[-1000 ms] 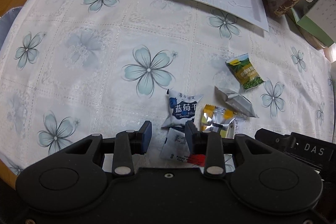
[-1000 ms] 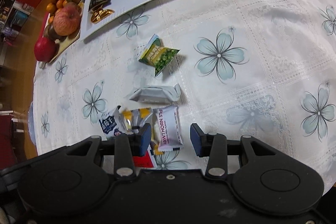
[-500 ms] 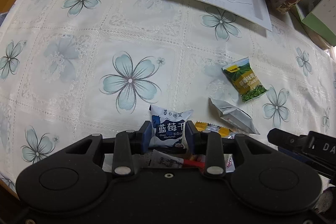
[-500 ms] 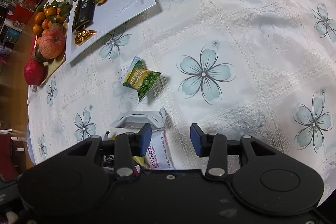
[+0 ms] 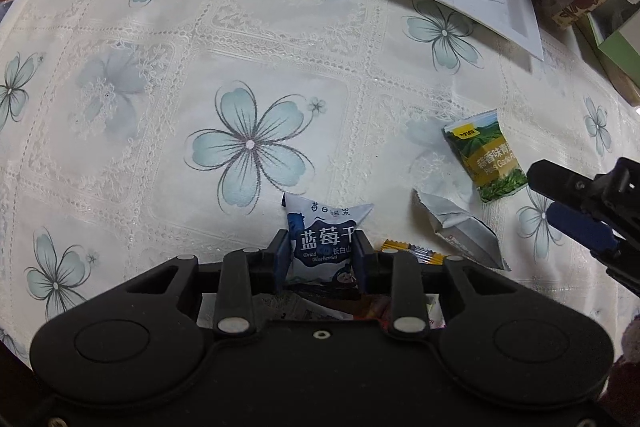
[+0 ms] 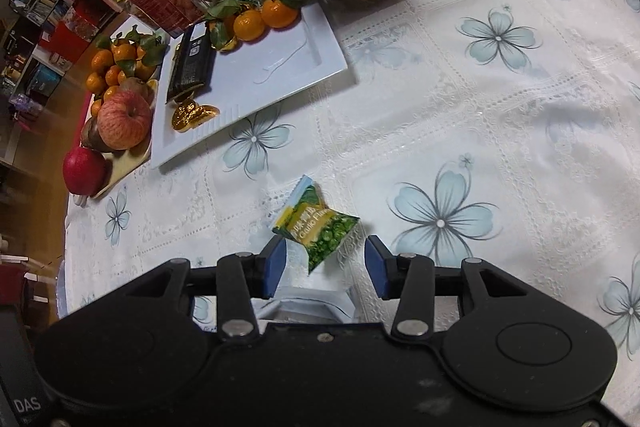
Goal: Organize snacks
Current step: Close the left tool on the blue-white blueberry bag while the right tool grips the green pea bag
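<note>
Left gripper (image 5: 320, 255), jaws just closing, clamps the white-and-blue dried blueberry packet (image 5: 325, 239) on the floral tablecloth (image 5: 160, 107). Right gripper (image 6: 326, 267), jaws widening, straddles the green pea packet (image 6: 320, 227), not touching.

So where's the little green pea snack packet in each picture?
Left wrist view: the green pea packet lies at the right, beyond the silver packet.
Right wrist view: the packet lies low in the centre, just ahead of the right hand-held gripper.
Shared landmark: the white rectangular plate with mandarins.
</note>
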`<control>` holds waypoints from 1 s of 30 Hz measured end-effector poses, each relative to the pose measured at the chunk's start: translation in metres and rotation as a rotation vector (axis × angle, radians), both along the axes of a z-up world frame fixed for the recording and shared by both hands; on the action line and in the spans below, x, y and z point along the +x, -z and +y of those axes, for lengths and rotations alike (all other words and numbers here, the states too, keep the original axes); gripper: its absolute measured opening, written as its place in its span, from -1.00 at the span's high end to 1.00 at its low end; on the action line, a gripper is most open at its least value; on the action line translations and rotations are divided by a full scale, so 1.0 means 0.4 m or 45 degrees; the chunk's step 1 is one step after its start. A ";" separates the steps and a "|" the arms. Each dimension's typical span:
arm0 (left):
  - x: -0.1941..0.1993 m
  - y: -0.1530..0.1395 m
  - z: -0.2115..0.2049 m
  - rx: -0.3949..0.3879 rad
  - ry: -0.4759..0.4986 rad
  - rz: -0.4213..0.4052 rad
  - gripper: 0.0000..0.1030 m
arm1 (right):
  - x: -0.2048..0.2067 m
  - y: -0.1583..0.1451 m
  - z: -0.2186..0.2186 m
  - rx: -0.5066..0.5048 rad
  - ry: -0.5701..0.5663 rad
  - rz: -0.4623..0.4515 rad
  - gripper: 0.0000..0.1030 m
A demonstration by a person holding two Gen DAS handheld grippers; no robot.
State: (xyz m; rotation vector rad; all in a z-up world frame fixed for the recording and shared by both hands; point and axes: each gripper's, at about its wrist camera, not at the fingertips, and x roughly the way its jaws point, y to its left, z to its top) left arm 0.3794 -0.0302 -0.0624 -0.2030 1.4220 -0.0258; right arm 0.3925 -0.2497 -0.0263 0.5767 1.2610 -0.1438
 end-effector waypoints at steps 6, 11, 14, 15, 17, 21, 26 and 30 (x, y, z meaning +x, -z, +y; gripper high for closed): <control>0.001 -0.011 0.051 0.039 -0.065 0.021 0.25 | 0.032 0.040 0.026 0.001 -0.027 -0.014 0.04; -0.010 0.004 0.097 0.051 -0.108 0.081 0.25 | 0.044 0.070 0.042 -0.053 -0.034 0.013 0.01; -0.021 0.006 0.115 0.036 -0.111 0.096 0.23 | 0.048 0.081 0.047 -0.064 -0.024 0.022 -0.10; -0.024 0.006 0.119 0.036 -0.110 0.101 0.23 | 0.050 0.081 0.049 -0.068 -0.023 0.021 -0.12; -0.030 0.008 0.126 0.037 -0.113 0.115 0.20 | 0.053 0.079 0.054 -0.085 -0.030 0.018 -0.12; -0.037 0.016 0.136 0.031 -0.130 0.126 0.12 | 0.058 0.084 0.062 -0.112 -0.035 0.016 -0.14; -0.051 0.016 0.132 0.048 -0.122 0.120 0.12 | 0.065 0.087 0.068 -0.140 -0.041 0.008 -0.19; -0.038 0.022 0.101 0.060 -0.116 0.120 0.13 | 0.071 0.089 0.072 -0.162 -0.041 0.007 -0.23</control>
